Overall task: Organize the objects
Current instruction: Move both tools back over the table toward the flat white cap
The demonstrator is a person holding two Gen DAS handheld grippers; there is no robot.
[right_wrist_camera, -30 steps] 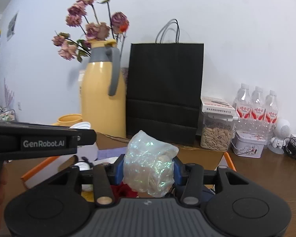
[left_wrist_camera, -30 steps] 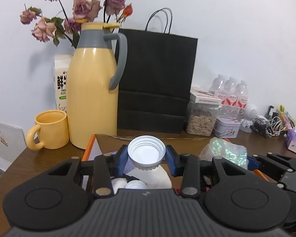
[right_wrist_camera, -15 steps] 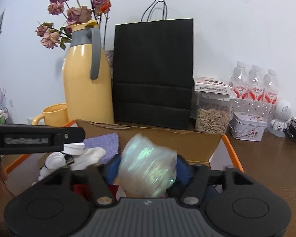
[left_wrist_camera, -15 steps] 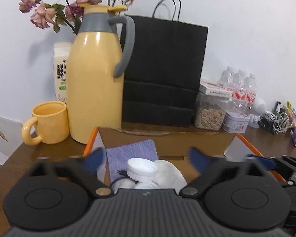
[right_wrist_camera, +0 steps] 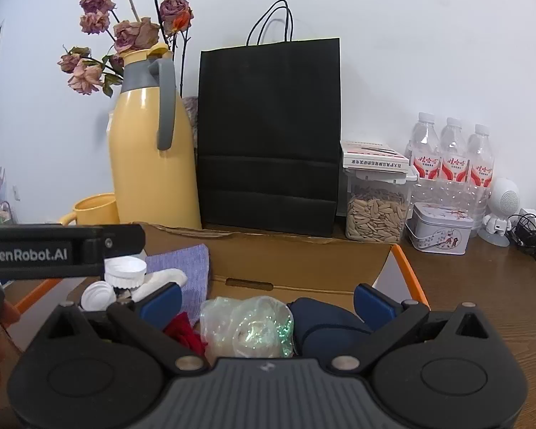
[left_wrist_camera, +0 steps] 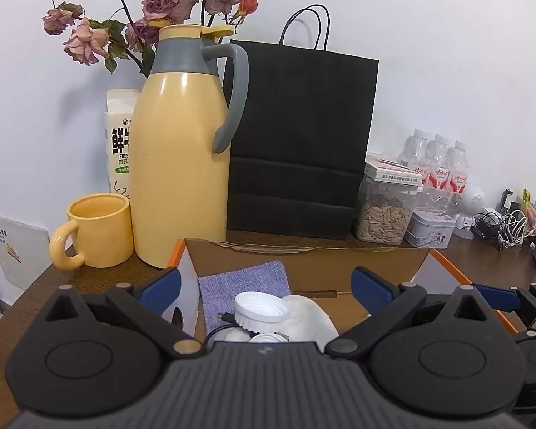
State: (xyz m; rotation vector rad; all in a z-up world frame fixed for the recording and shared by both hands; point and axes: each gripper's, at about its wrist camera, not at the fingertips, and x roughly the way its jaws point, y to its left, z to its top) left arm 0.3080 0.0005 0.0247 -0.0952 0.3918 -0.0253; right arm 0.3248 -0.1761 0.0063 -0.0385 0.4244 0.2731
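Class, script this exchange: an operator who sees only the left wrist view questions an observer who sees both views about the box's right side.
Operator: What is under the right gripper?
Observer: A crinkled clear plastic bag lies in the box. The jaws are opening around it, pads clear.
Operator: What is beside the bag?
Observer: A dark blue fabric item on its right, a red cloth on its left.

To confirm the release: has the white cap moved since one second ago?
Yes. The white cap dropped from between the left gripper fingers, down into the cardboard box, onto the white items.
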